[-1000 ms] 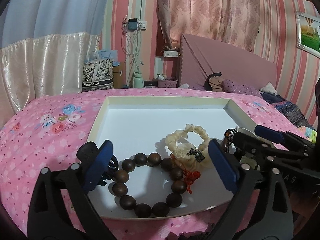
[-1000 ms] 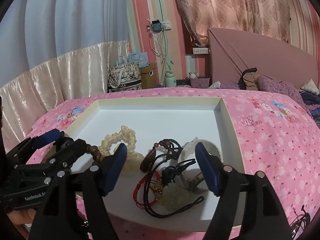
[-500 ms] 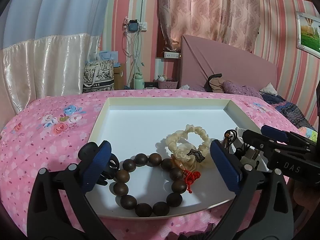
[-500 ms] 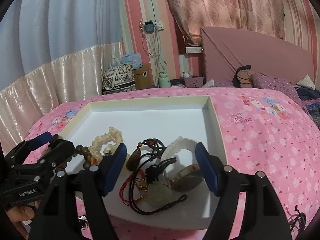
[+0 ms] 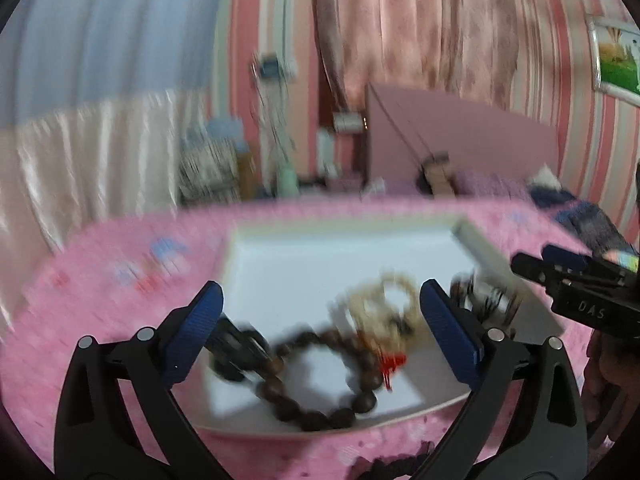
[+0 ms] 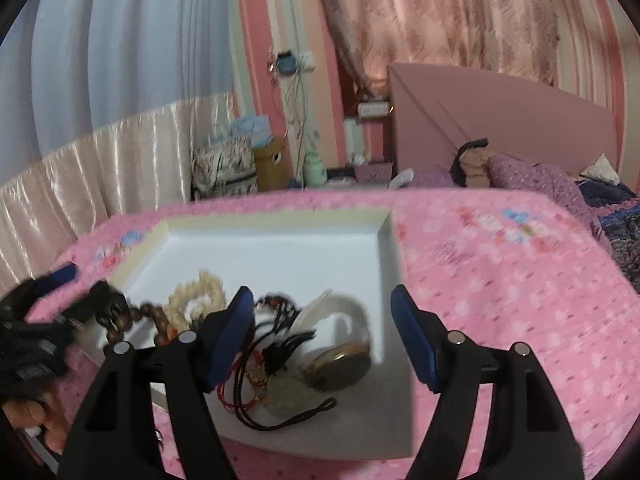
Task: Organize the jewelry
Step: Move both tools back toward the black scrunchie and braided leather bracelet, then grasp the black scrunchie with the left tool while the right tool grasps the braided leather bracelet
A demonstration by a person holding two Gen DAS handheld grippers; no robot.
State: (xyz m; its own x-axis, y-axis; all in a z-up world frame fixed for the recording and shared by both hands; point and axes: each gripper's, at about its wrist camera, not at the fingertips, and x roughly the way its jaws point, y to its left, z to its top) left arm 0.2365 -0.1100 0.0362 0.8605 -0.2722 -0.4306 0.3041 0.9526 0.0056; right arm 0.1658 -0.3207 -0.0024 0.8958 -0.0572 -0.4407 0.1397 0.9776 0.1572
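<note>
A shallow white tray (image 5: 304, 256) (image 6: 280, 252) lies on the pink flowered bedspread, jewelry heaped at its near end. The left wrist view is blurred: a dark wooden bead bracelet (image 5: 320, 380), a cream bead bracelet (image 5: 384, 300) and a red tassel (image 5: 390, 364) lie between and beyond my left gripper (image 5: 320, 340), which stands open above the tray's near edge, holding nothing. In the right wrist view my right gripper (image 6: 324, 340) is open over a white bangle (image 6: 344, 308), a bronze round pendant (image 6: 340, 364), a pale jade pendant (image 6: 286, 394) on black cords (image 6: 280, 352) and red string.
The pink bedspread (image 6: 500, 280) spreads wide right of the tray. A pink headboard (image 6: 500, 120), pillows and a dark folded blanket (image 6: 624, 232) lie at the back right. Bags and a box (image 6: 240, 164) stand beyond the bed. A hand (image 6: 32, 416) holds the left gripper.
Both grippers have lifted and drawn back a little from the tray, so the jewelry sits lower and farther in view. The jaws keep the same width. The left view has become blurred.
</note>
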